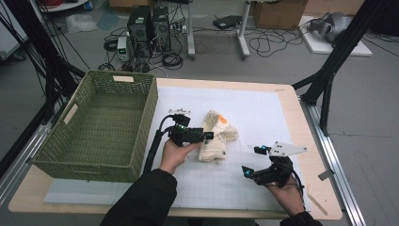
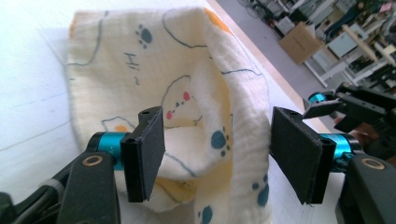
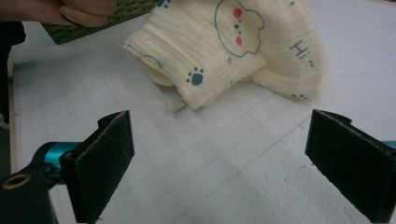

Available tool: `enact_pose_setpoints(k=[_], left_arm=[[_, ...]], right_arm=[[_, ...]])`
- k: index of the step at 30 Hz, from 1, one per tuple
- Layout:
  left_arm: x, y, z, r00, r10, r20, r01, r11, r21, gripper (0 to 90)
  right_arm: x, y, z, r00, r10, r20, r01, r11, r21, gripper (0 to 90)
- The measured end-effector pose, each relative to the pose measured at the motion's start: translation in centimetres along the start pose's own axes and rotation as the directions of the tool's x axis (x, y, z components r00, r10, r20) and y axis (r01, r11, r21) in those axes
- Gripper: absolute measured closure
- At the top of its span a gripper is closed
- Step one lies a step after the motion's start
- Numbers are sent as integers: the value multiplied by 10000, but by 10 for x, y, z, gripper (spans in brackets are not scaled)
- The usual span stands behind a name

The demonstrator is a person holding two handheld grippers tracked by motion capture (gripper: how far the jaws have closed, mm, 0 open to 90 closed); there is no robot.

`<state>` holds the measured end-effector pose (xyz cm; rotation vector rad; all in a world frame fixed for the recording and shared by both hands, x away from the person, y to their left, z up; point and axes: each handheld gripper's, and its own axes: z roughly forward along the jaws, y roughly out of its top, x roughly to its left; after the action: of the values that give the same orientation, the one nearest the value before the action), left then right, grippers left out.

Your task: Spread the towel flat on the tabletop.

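A cream muslin cloth (image 1: 217, 133) printed with bears and paw marks lies crumpled on the white grid mat (image 1: 263, 113), right of the basket. My left gripper (image 1: 207, 136) is at the cloth's left side. In the left gripper view its jaws (image 2: 219, 154) stand wide, with a raised fold of the cloth (image 2: 140, 70) between the pads and neither pad pressing on it. My right gripper (image 1: 251, 160) rests near the mat's front right, open, with bare mat between its jaws (image 3: 219, 163). In the right gripper view the cloth (image 3: 224, 56) lies a short way ahead.
A green woven basket (image 1: 141, 113) stands at the table's left, close to the left hand. The table's right edge (image 1: 310, 141) runs just beyond the right gripper. Computer towers and cables sit on the floor behind the table.
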<state>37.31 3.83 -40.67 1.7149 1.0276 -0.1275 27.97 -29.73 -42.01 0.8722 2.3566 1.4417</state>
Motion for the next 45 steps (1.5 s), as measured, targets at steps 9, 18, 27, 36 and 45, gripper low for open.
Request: enact_pose_setpoints(k=[9,18,27,36,45], left_arm=[[8,-8,-11,10000,-16,98,16,10000,-36,410],[10,-22,-12,10000,-4,-13,4,10000,-89,552],[10,-29,-4,9994,143,320,-142,9999,-36,782],[10,-29,-5,9986,196,497,-195,9998,-12,699],[12,-27,-8,9989,154,432,-149,9998,-106,621]], right_arm=[[-4,9,5,9999,-132,-56,132,9999,22,172],[-15,21,18,9985,-287,-465,301,9991,290,415],[-11,33,52,9919,-732,-1040,830,9922,928,534],[-10,31,84,9863,-780,-1455,1027,9799,1708,775],[-12,33,72,9834,-808,-1627,1058,9828,1511,858]])
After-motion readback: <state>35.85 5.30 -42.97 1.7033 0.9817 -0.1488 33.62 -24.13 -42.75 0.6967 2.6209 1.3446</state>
